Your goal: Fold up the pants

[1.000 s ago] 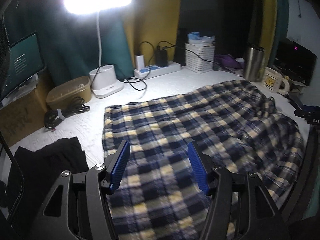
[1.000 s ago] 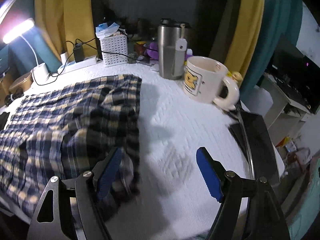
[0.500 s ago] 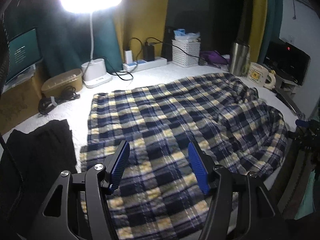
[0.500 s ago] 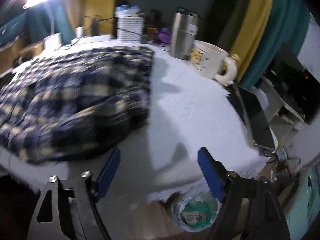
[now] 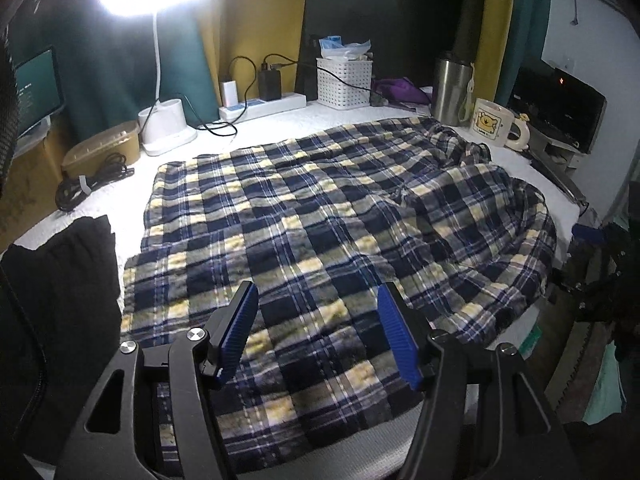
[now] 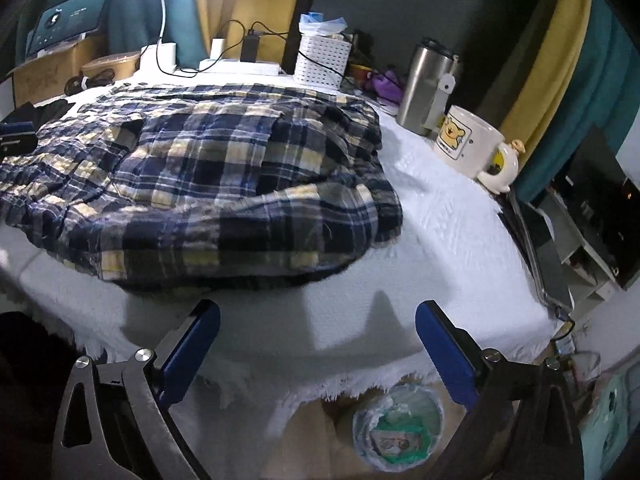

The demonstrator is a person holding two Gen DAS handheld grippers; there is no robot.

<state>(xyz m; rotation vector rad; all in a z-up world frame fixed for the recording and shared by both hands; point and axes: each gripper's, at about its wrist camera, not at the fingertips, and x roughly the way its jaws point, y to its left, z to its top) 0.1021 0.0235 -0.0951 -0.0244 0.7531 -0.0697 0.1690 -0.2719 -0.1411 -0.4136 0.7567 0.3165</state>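
Plaid navy-and-yellow pants [image 5: 320, 216] lie spread over the white-covered table [image 5: 280, 120], rumpled at the right end. In the right wrist view the pants [image 6: 208, 168] form a bunched heap near the table's front edge. My left gripper [image 5: 318, 336] is open and empty, hovering above the near part of the pants. My right gripper [image 6: 318, 352] is open and empty, held off the table's front edge, clear of the pants. The right gripper's blue tip also shows at the right edge of the left wrist view [image 5: 588, 234].
A cream mug [image 6: 468, 148] and a steel tumbler [image 6: 424, 88] stand at the back right. A white basket [image 5: 344, 82], power strip [image 5: 260, 106] and lamp base [image 5: 166, 126] line the back. Black cloth [image 5: 64, 280] lies at left. A bin [image 6: 396, 428] sits below the table edge.
Both grippers have pulled back toward me. The right gripper has let go of the pants' right end and now hangs off the table's front edge.
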